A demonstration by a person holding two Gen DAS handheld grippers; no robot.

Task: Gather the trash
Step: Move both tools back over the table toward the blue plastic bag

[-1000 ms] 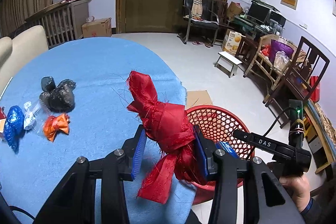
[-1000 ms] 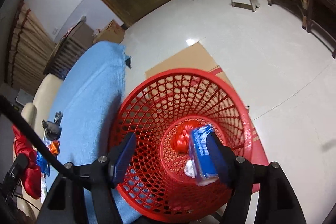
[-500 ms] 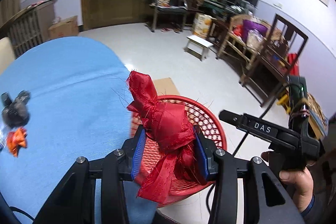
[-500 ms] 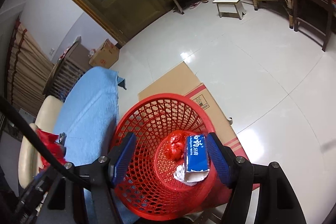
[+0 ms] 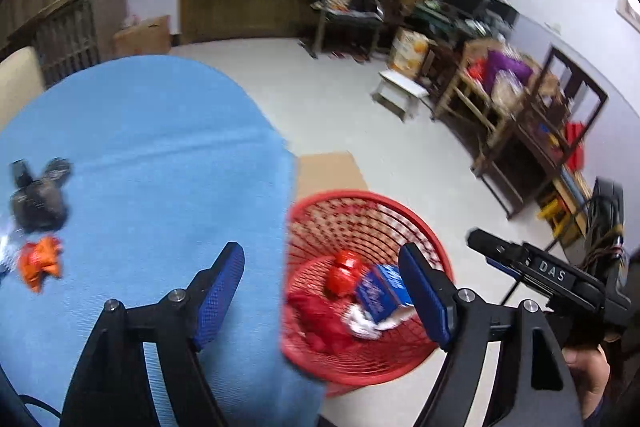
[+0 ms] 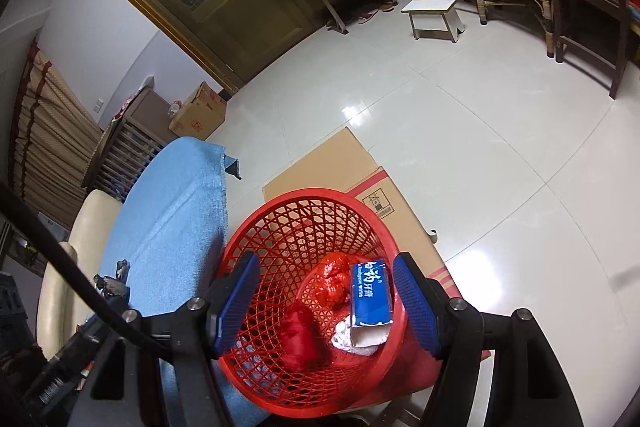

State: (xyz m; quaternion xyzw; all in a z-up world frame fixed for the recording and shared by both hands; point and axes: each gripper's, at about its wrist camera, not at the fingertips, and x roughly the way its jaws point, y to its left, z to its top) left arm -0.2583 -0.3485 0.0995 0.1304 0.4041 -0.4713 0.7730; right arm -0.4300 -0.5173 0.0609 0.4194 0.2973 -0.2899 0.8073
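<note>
Tongs [image 5: 322, 293] apart; red bundle [image 6: 301, 337] upright.

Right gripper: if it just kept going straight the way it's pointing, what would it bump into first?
Probably the trash lying in the red mesh basket: the right gripper, jaws open, points down into it, toward the red crumpled wrapper. Depth is uncertain.

**Camera placement, both wrist views**

The left wrist view is taken from above the blue-covered counter [image 5: 152, 155], aimed forward and slightly down past its edge toward the door; heavy motion blur is noted. The right wrist view is taken from close above the red basket [image 6: 280, 211], aimed steeply down into it. The basket [image 5: 400, 203], its contents, the counter edge and the floor cardboard [image 6: 340, 163] are shared by both views.
</note>
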